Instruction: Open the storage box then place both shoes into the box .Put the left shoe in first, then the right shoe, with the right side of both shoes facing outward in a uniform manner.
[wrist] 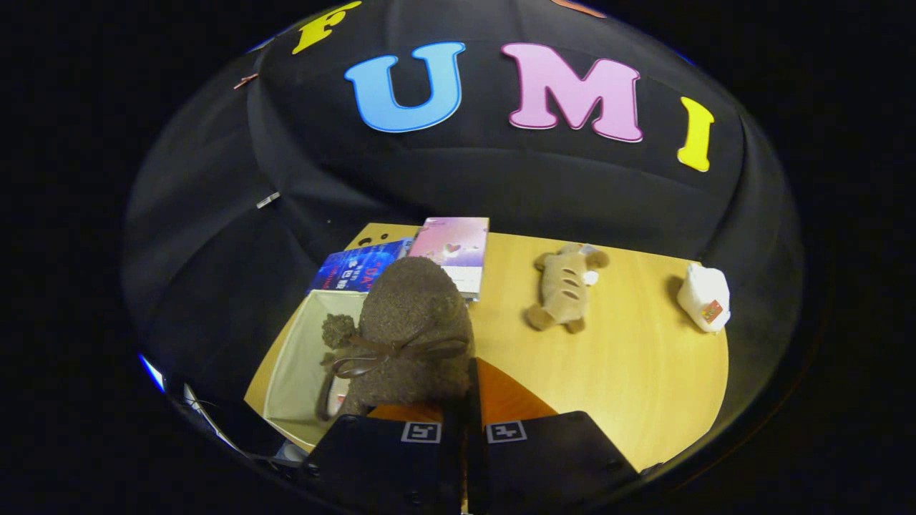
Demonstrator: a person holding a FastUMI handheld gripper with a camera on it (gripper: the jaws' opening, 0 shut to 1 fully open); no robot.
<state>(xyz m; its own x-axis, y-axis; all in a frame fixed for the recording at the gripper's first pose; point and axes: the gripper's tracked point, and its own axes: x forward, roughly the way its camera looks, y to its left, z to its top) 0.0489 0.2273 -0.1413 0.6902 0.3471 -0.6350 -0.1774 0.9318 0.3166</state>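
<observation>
Jaws (pixel 465 422): drawn close together, pinching the heel edge of the shoe (pixel 411 329), which hangs just ahead of them
Shoe: brown, fuzzy, with a bow (pixel 379 354) and a pompom (pixel 336 330) on the side at 9 o'clock; toe points to 12 o'clock, away from the jaws; orange lining shows at its opening by the jaws
Shoe place: held above the box (pixel 300 372), over the box's 3 o'clock wall, partly over the surface (pixel 630 357)
Box: pale fabric, open on top, at 10 o'clock from the jaws, standing on the surface's 9 o'clock side; whether anything lies inside, cannot tell, the shoe covers much of it
Books: a blue one (pixel 358 268) and a pink one (pixel 454 250) lie side by side beyond the shoe at 12 o'clock, near the far edge of the surface
Plush toy (pixel 565 286): tan, striped, lying flat at 1 o'clock from the jaws, well apart from the shoe
White pack (pixel 705 297): at 2 o'clock, near the surface's far corner
Surface: light wood
</observation>
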